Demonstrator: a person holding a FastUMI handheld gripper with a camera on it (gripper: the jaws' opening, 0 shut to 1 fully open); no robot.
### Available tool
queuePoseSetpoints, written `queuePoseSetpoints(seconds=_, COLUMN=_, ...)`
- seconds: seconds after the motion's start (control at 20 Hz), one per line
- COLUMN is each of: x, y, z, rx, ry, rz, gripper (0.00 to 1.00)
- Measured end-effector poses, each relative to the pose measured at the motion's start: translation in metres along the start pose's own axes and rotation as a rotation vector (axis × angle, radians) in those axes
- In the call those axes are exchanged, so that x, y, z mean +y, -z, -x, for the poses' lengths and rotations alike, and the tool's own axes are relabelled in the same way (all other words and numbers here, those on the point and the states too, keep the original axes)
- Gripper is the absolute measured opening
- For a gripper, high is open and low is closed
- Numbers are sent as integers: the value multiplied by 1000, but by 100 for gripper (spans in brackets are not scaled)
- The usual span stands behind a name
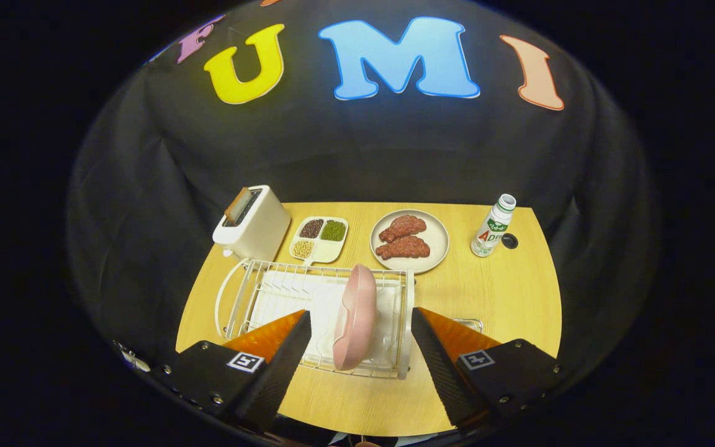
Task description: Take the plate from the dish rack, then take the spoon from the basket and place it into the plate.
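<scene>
**Between spread fingers, a pink plate on edge in the rack**

Nearest the camera, the gripper (pixel 357 323) holds its two fingers wide apart with nothing pressed between them; both hang above the near part of a round wooden table (pixel 506 298). Between the fingers and just ahead of them, the pink plate (pixel 354 318) stands on edge in the white wire dish rack (pixel 270 292), toward the rack's right end, touched by neither finger. A white drip tray lines the rack's bottom. Just past the right finger, a bit of wire basket (pixel 469 323) peeks out beside the rack; whether a spoon lies in it cannot be told.

Beyond the rack, from left to right, stand a white toaster (pixel 252 225) with a slice in its slot, a small divided dish (pixel 320 239) holding dark, green and pale grains, a beige plate (pixel 438 239) carrying two pieces of raw meat (pixel 402 237), and a white drink bottle (pixel 493 226) with its dark cap (pixel 509 241) lying just beside it on the table.
</scene>
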State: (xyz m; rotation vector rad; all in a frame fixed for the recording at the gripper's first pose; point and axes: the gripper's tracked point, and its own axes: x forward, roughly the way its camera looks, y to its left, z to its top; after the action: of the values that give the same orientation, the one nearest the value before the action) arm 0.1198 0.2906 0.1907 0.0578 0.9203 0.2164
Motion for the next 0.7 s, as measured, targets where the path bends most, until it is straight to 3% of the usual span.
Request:
queuePoseSetpoints(seconds=0.2, x=1, y=22, z=-38, rx=162, ry=79, rz=-49, gripper=99)
queuePoseSetpoints(seconds=0.4, x=-6, y=23, z=-64, rx=212, ry=188, rz=-45, gripper=98)
queuePoseSetpoints(seconds=0.7, x=-21, y=36, z=-89, rx=259, ry=328, rz=-20, gripper=81)
